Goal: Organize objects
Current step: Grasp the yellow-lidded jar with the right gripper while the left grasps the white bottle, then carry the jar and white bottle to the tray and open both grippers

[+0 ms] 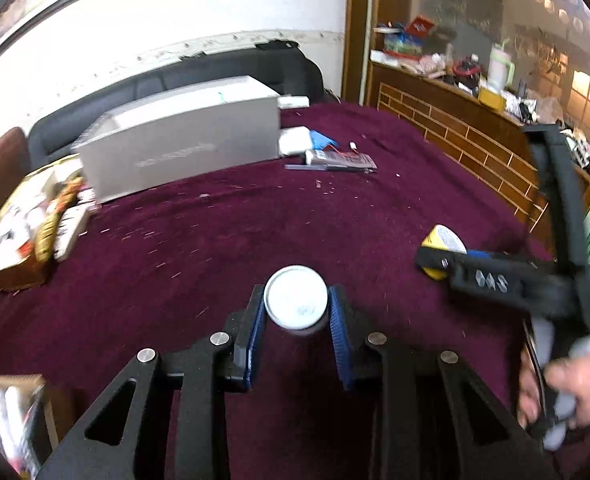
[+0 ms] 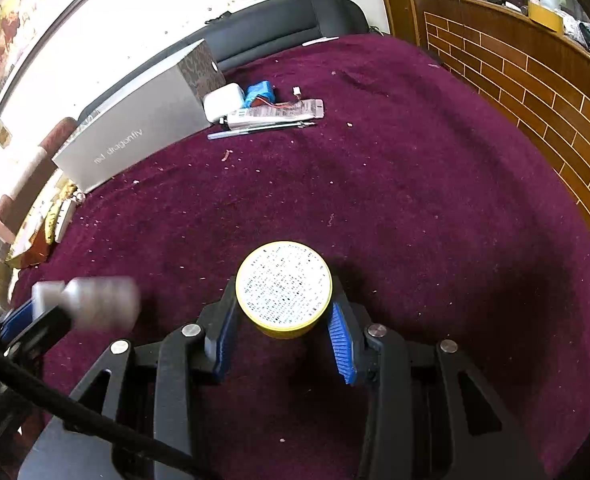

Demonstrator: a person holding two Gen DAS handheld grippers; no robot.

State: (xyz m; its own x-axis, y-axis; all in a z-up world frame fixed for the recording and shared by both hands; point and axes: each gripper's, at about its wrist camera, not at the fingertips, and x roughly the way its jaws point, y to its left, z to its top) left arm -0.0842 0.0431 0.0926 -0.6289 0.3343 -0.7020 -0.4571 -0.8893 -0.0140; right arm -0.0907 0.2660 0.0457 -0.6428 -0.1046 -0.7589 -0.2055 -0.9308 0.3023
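Note:
My left gripper (image 1: 296,308) is shut on a small white bottle (image 1: 296,302), seen end-on between the blue pads, above the maroon cloth. My right gripper (image 2: 283,312) is shut on a yellow round tin (image 2: 283,289) with a printed white face. In the left wrist view the right gripper (image 1: 435,262) shows at the right holding the yellow tin (image 1: 443,240). In the right wrist view the left gripper (image 2: 51,312) shows blurred at the left with the white bottle (image 2: 99,302).
A grey box (image 2: 135,128) lies at the back left of the maroon table (image 2: 375,200). Beside it are a white charger (image 2: 223,100), a blue battery pack (image 2: 261,94), a tube (image 2: 275,114) and a pen (image 2: 255,130). An open gold box (image 1: 23,232) sits at the left edge.

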